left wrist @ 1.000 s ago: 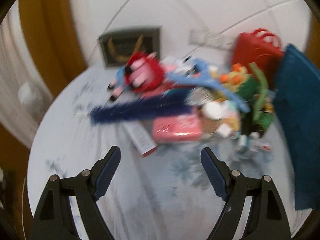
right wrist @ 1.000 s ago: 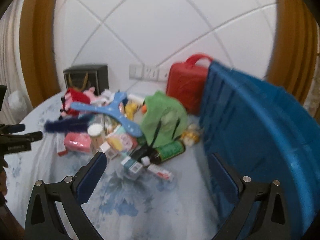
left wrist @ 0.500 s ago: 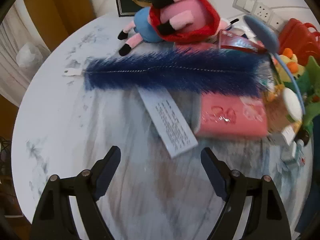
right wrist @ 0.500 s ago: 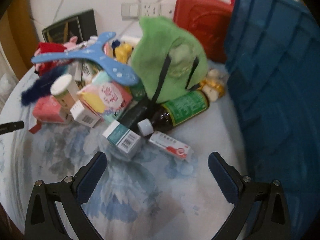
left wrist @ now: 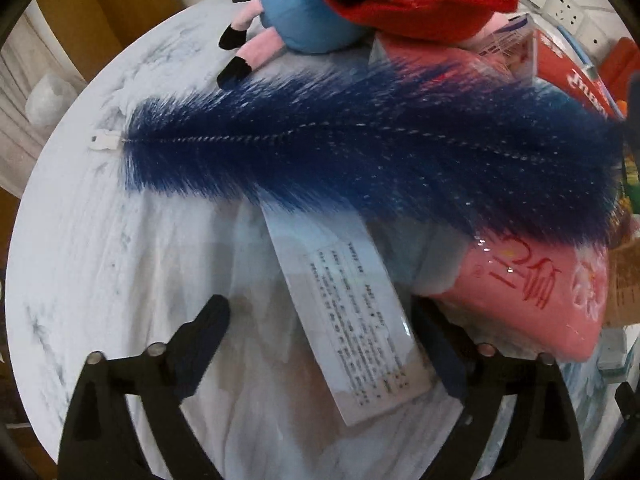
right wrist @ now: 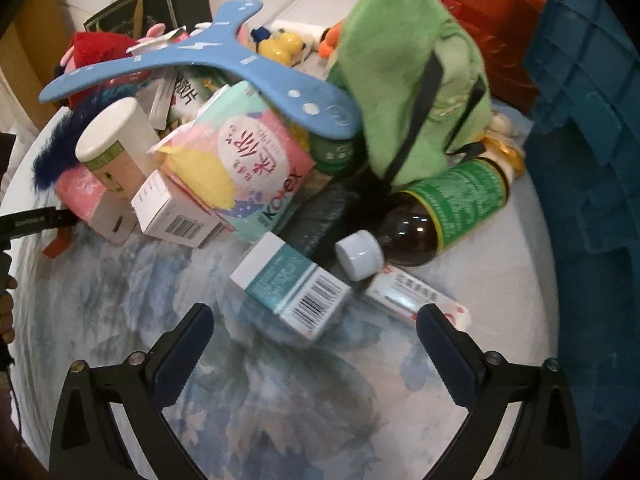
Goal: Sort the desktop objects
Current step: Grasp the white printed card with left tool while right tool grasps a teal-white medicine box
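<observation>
Nearest in the left wrist view, the left gripper (left wrist: 320, 344) has its fingers spread wide, holding nothing, with the near end of a long white printed box (left wrist: 352, 320) lying between them on the surface (left wrist: 120, 280). The box runs up toward 12 o'clock and disappears under a dark blue bristle brush (left wrist: 380, 152), which stretches across the view from 9 to 3 o'clock. At 3 to 4 o'clock a pink wrapped packet (left wrist: 532, 292) lies just beside the box, partly under the bristles. Farthest, at 12 o'clock, a plush pig (left wrist: 360, 0) in a blue dress and red hood lies behind the brush.

In the right wrist view, the right gripper (right wrist: 316, 348) also has its fingers spread, empty, above the flowered cloth. Just beyond them sits a teal-and-white barcoded box (right wrist: 292, 284), touching a small red-and-white box (right wrist: 412, 296) toward 3 o'clock. Behind lies a brown bottle (right wrist: 444, 208) on its side, white cap toward the fingers. Farther back, the heap: a pastel Kotex pack (right wrist: 244, 164), a white-lidded cylinder (right wrist: 116, 144) at 10 o'clock, a blue boomerang (right wrist: 208, 64) on top and a green cloth bag (right wrist: 412, 80). At 3 o'clock stands a blue crate (right wrist: 592, 140); a red case (right wrist: 492, 12) is beyond at 1 o'clock.
</observation>
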